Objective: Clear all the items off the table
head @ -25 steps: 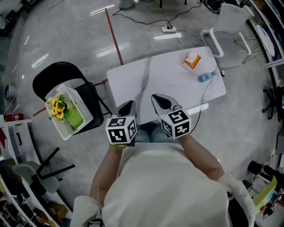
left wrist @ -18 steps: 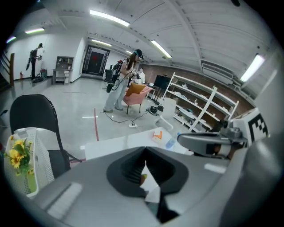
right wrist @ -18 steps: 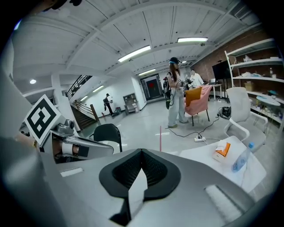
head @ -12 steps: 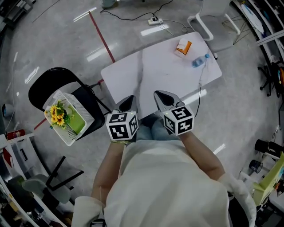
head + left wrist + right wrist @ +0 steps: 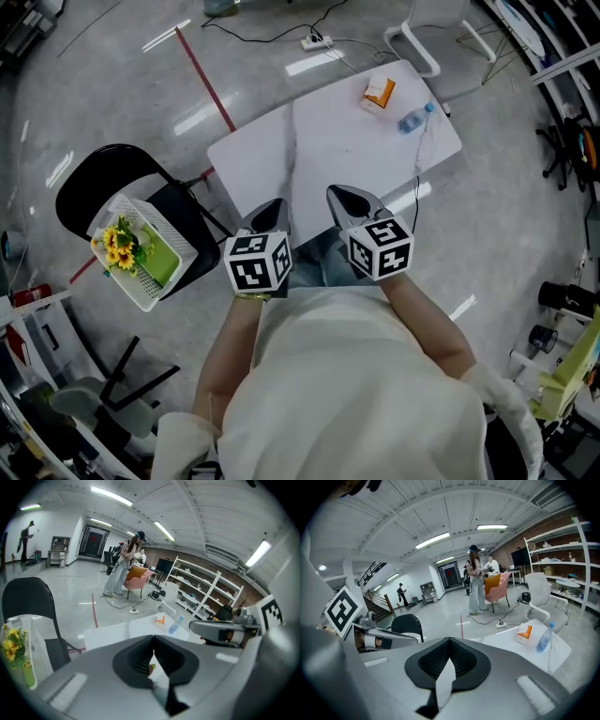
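A black folding chair (image 5: 103,173) stands at the left of the frame. Along the top are a red floor line (image 5: 208,82), a white power strip (image 5: 315,41) and a white chair (image 5: 441,11).

Glossy, polished grey floor (image 5: 103,103); smooth matt white tabletop (image 5: 319,141) w/ clear plastic bottle (image 5: 412,119) & cardboard carton (image 5: 378,92); white plastic lattice basket (image 5: 172,228); matt black chair (image 5: 89,183).
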The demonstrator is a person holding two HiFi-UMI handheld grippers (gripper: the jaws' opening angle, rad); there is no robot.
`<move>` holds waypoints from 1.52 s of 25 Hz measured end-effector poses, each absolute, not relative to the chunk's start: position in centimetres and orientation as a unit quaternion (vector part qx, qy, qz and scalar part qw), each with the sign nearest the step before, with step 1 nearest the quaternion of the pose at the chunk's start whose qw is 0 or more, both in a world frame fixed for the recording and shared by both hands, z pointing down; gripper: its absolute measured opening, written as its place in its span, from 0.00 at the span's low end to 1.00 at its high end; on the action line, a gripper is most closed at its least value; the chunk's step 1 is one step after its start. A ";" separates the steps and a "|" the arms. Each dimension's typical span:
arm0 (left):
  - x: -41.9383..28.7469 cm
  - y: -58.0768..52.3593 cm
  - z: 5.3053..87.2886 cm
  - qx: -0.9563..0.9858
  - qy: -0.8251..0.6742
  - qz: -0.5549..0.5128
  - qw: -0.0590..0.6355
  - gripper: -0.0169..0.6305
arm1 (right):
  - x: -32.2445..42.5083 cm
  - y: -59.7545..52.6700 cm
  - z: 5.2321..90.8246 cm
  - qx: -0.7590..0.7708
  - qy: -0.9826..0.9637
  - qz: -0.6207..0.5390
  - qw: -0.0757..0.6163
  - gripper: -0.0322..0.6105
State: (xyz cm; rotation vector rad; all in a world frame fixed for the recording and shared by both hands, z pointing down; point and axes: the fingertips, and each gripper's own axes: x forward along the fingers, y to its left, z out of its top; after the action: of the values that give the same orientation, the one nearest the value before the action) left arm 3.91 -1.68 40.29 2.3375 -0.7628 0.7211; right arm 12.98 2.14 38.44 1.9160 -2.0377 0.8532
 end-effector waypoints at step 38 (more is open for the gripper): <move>22.2 -6.3 41.6 0.851 -0.345 0.265 0.295 0.04 | 34.3 -4.1 39.2 0.620 -0.728 0.264 0.126 0.05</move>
State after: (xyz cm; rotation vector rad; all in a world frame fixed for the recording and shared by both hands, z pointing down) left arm 22.17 -6.35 41.64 2.2643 -0.9182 0.7056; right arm 34.33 -4.14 39.19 1.8051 -2.1211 0.7697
